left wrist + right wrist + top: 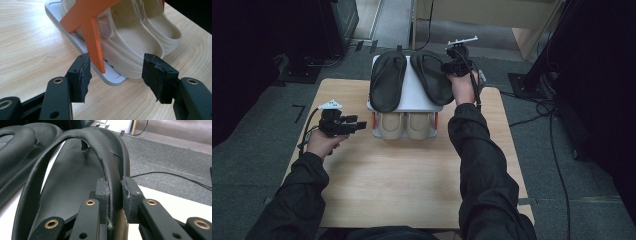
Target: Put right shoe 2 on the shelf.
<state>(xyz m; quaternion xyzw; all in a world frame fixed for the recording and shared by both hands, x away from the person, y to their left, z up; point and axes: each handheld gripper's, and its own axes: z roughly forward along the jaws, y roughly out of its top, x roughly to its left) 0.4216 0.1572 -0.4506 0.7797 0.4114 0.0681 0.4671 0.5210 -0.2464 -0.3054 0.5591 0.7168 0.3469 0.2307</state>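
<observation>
So the right gripper [115,192] is pinched on the black slipper's [432,77] strap up on the rack's [409,100] top shelf — probably to lift it clear. Left gripper [116,75] idles spread open beside the beige clogs [135,42] below.

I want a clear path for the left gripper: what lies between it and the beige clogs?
Bare tabletop, then the rack's orange leg before the clogs, as the left gripper view shows.
</observation>
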